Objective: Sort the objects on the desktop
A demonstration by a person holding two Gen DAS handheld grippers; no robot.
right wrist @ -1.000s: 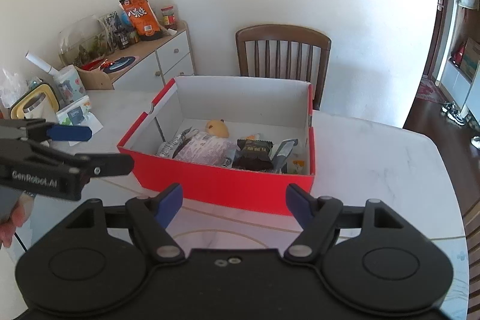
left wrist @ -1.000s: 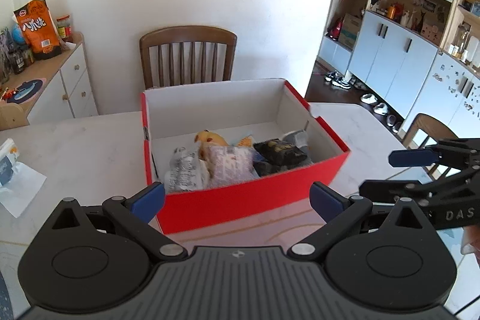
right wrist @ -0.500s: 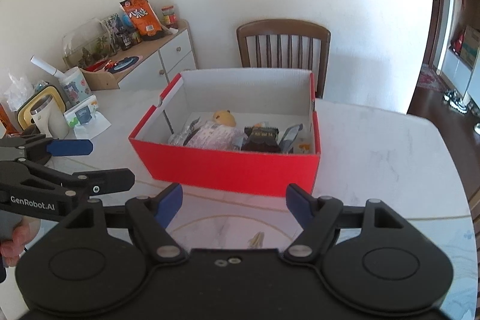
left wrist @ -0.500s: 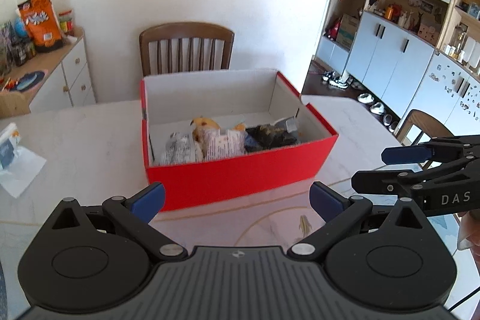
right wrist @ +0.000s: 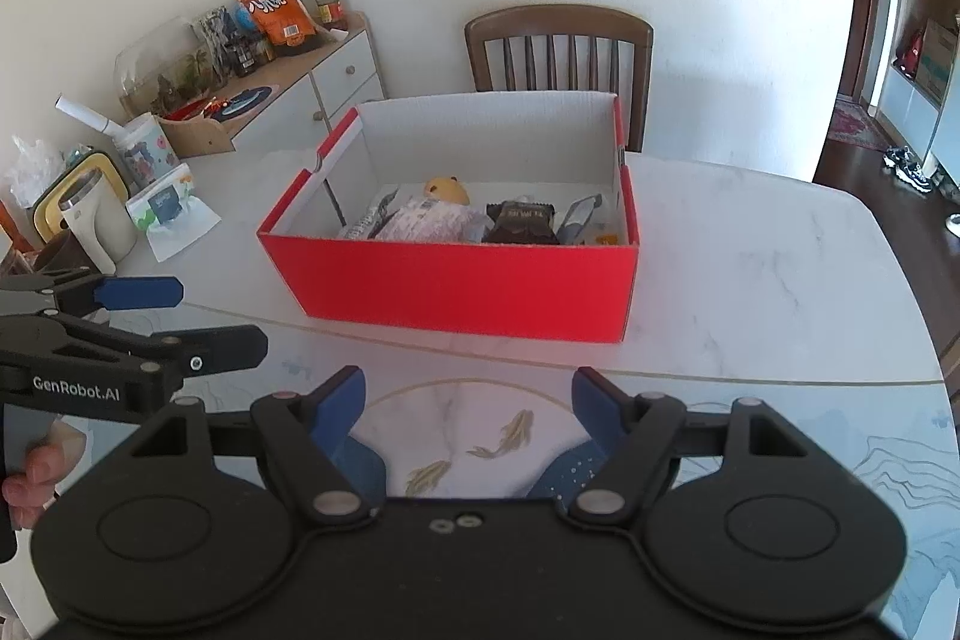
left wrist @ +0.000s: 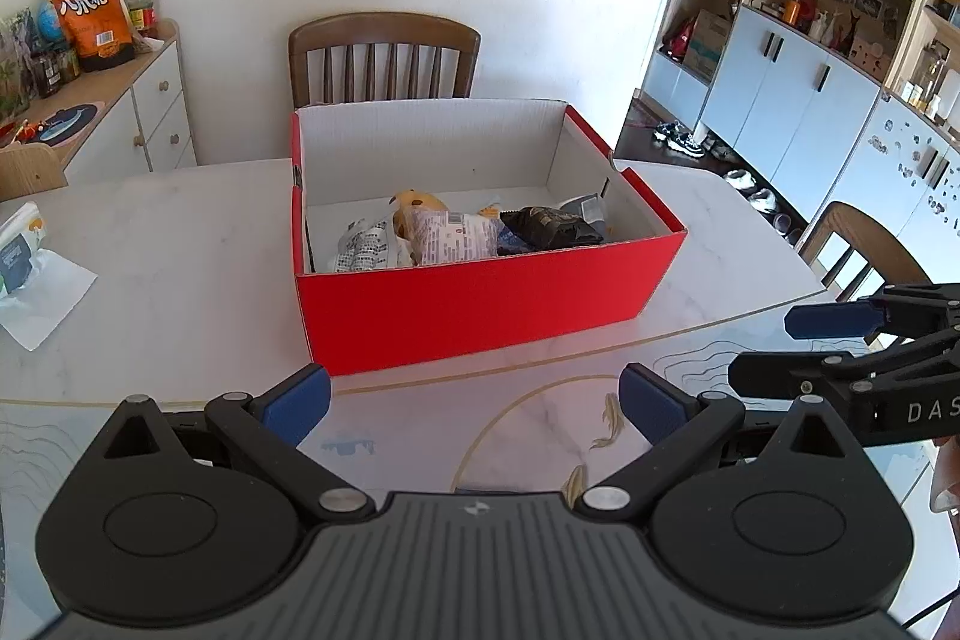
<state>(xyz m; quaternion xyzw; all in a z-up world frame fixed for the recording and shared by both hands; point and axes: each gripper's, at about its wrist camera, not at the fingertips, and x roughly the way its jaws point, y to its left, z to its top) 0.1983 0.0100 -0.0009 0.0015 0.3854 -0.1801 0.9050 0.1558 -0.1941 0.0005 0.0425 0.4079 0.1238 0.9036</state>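
An open red box (left wrist: 480,307) (right wrist: 456,289) stands on the white marble table. In it lie a pale snack pack (left wrist: 447,244) (right wrist: 429,223), a dark snack pack (left wrist: 552,227) (right wrist: 521,222), a silver wrapper (left wrist: 366,250), a yellow toy (left wrist: 414,201) (right wrist: 447,189) and a grey packet (right wrist: 579,217). My left gripper (left wrist: 474,400) is open and empty, in front of the box. My right gripper (right wrist: 468,400) is open and empty, also in front of the box. Each gripper shows at the edge of the other's view.
A wooden chair (left wrist: 384,52) (right wrist: 558,52) stands behind the table. A tissue pack on white paper (left wrist: 24,262) (right wrist: 171,208) lies at the table's left. A white cup (right wrist: 93,220) stands near it. A sideboard with snacks (left wrist: 90,100) is at the left wall.
Both grippers have pulled back from the box and risen, so the box looks smaller and farther. More of the table's gold fish pattern shows in front of them. Both stay open.
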